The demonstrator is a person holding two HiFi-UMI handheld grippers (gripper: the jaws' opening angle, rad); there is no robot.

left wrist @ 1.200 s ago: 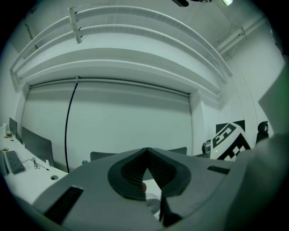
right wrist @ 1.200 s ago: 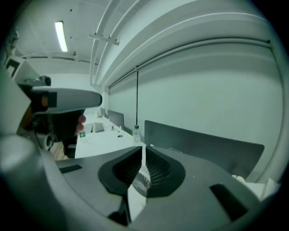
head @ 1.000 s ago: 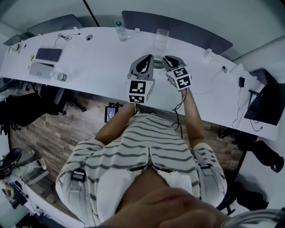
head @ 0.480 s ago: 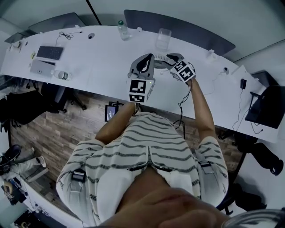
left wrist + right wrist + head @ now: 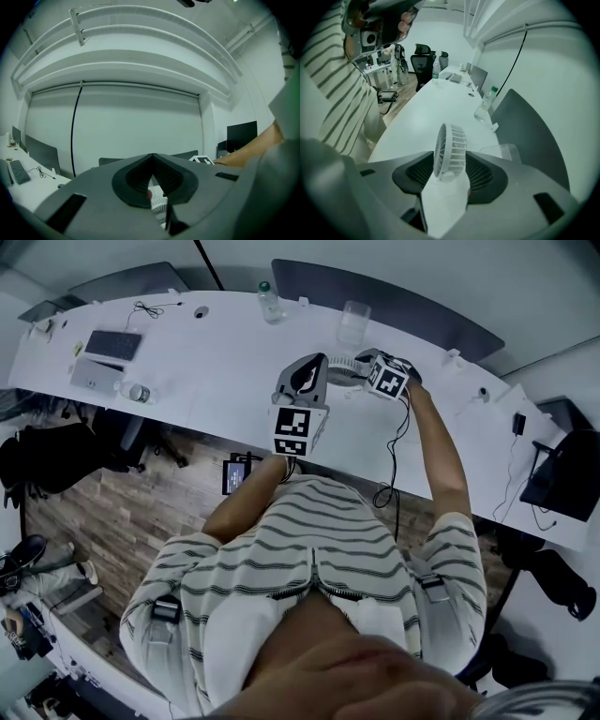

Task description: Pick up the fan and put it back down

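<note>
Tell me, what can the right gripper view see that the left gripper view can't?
Only the right gripper view: the whole fan between the opening jaws of the right gripper, a water bottle, a striped shirt. Only the left gripper view: a dark monitor, a bare forearm. Both: the white desk, the black wall cable, some of the fan.

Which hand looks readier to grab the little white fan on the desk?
The right. The right gripper has the fan standing between its fingers, which are opening and not yet pressing on it. The left gripper has its fingers together, points level and holds nothing.
</note>
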